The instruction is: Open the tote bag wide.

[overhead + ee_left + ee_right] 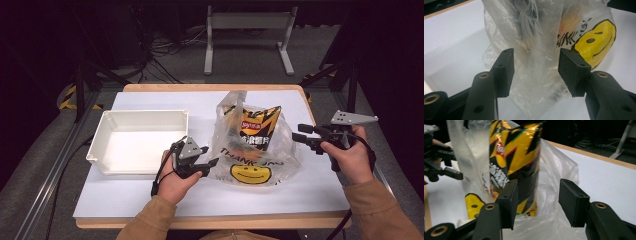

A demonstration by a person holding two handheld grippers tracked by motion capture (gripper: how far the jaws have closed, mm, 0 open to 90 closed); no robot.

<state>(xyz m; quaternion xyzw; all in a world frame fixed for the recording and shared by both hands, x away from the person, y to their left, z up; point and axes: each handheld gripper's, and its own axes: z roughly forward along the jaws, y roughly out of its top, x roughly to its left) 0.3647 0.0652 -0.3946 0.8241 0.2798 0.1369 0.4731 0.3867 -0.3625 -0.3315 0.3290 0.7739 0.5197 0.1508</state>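
The left gripper (212,164), jaws parted and clear of the film, sits at the plastic bag (252,150)'s nine o'clock edge, nearer than the right gripper (296,136), also released, at three o'clock, while the chip packet (259,127) stands upright inside the bag mid-table.

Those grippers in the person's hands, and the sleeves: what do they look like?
Each hand-held gripper, left and right, is black, with two flat, rectangular jaw pads on arms set with brass-ringed holes. A grey three-cornered plate with small holes tops each one, and a black cable trails from it. The sleeves are tan.
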